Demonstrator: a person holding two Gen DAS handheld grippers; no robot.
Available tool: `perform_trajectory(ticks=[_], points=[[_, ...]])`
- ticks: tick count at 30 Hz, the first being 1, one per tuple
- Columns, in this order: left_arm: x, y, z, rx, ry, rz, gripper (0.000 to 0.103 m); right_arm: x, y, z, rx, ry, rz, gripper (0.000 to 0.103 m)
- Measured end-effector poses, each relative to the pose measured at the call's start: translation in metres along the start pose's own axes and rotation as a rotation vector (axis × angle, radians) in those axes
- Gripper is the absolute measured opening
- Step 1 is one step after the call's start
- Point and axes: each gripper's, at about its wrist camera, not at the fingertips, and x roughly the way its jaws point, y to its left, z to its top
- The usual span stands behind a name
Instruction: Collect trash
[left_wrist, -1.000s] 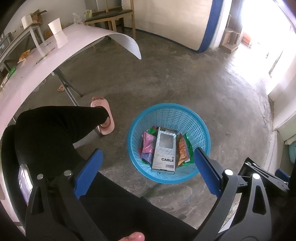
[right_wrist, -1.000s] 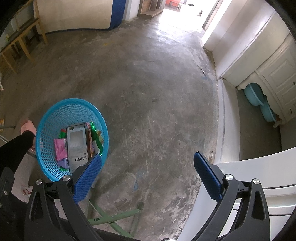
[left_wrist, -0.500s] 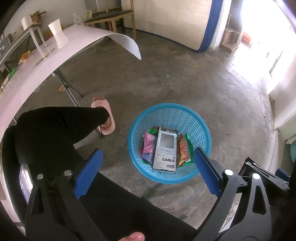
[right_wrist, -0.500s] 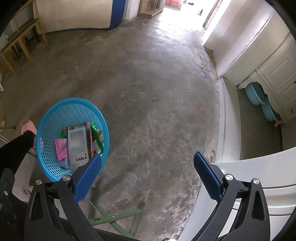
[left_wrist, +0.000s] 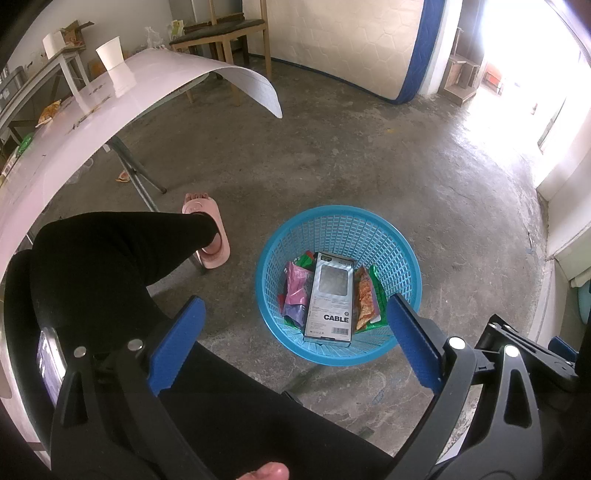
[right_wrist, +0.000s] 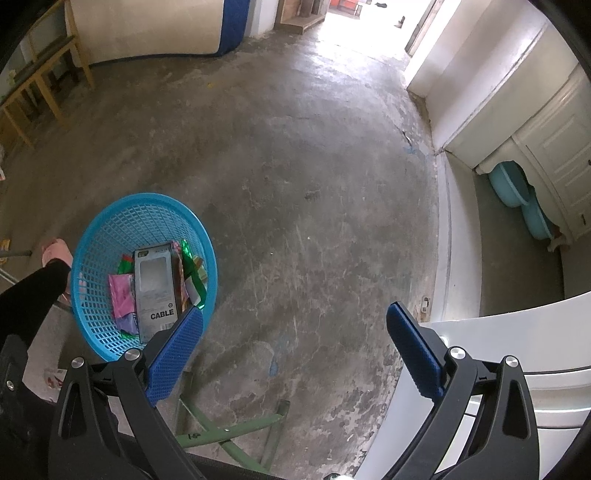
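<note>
A blue plastic basket (left_wrist: 369, 229) stands on the concrete floor and shows in both wrist views (right_wrist: 110, 229). Inside lie a grey box marked CABLE (left_wrist: 330, 295) (right_wrist: 155, 284), a pink wrapper (left_wrist: 297, 288), an orange snack packet (left_wrist: 365, 299) and green foil. My left gripper (left_wrist: 293, 314) hangs open above the basket's near side, nothing between its blue pads. My right gripper (right_wrist: 293, 325) is open too, over bare floor to the right of the basket, its left pad overlapping the basket's rim in the view.
A person's black-clad leg (left_wrist: 110, 258) and pink slipper (left_wrist: 207, 221) are left of the basket. A white table (left_wrist: 122, 99) with a paper cup (left_wrist: 110, 57) and scraps stands at upper left. Green metal legs (right_wrist: 229, 432) and a white surface (right_wrist: 517, 350) are near the right gripper.
</note>
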Motion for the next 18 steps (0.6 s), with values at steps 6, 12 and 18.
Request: perform_trajectory(ticks=[6,12,18], points=[[-0.0003,-0.0004,-0.0002,-0.001,-0.001,0.0,0.094,0.001,0.0012,-0.0015,0.002,0.002,0.0,0.097],[-0.0003,-0.0004,-0.0003,0.0,-0.001,0.001,0.094,0.0014,0.0007,-0.0014,0.001,0.002,0.0,0.097],[-0.0003,-0.0005,-0.0003,0.0,-0.001,0.0,0.094,0.002,0.0006,-0.0024,0.002,0.006,0.001,0.097]])
